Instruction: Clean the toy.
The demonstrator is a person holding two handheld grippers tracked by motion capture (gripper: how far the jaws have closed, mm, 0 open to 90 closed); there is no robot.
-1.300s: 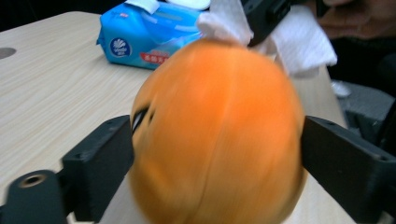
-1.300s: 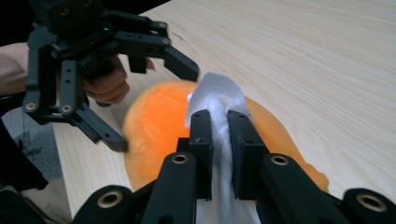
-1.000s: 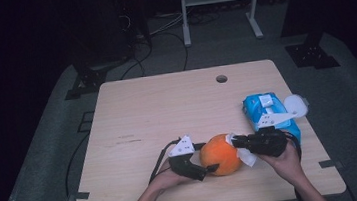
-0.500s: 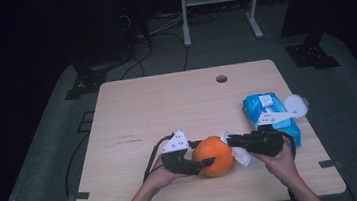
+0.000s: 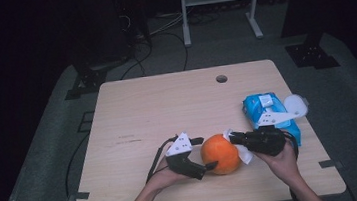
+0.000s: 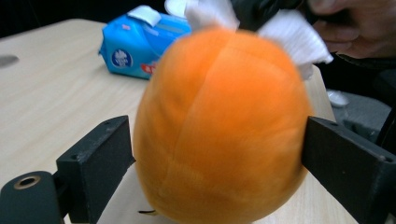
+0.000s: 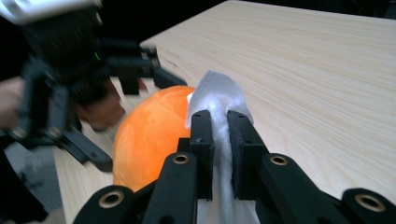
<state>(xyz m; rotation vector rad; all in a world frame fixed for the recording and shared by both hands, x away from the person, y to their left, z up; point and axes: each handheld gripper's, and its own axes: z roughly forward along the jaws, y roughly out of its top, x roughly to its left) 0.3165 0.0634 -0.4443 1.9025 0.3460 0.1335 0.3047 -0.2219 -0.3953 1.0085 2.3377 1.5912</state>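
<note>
Two grippers work at one orange ball (image 5: 220, 153), which rests on the wooden table (image 5: 167, 111) near its front edge. All positions below are given relative to that ball.

My left gripper (image 5: 203, 154) sits on the ball's left side, seen from above. Its jaws have just been opening and now stand wide apart, one on each flank of the ball. In the left gripper view the ball (image 6: 222, 126) lies between the two black jaws; the left one stands just clear of the ball's surface, and I cannot tell whether the right one touches it. I count the ball as bracketed, not clamped.

My right gripper (image 5: 234, 137) sits on the ball's right side. Its fingers (image 7: 201, 140) are drawn together and clamped on a white tissue (image 7: 219, 100). In the right gripper view the tissue rises between the two jaws, and its free end stands up just beside the upper curve of the ball (image 7: 149, 135). In the high view the tissue (image 5: 245, 155) lies against the ball's right side. In the left gripper view it shows behind the ball's top edge (image 6: 296, 42).

One blue wipes pack (image 5: 268, 113) lies on the table behind and to the right of the ball, apart from it, with its white flap open.
</note>
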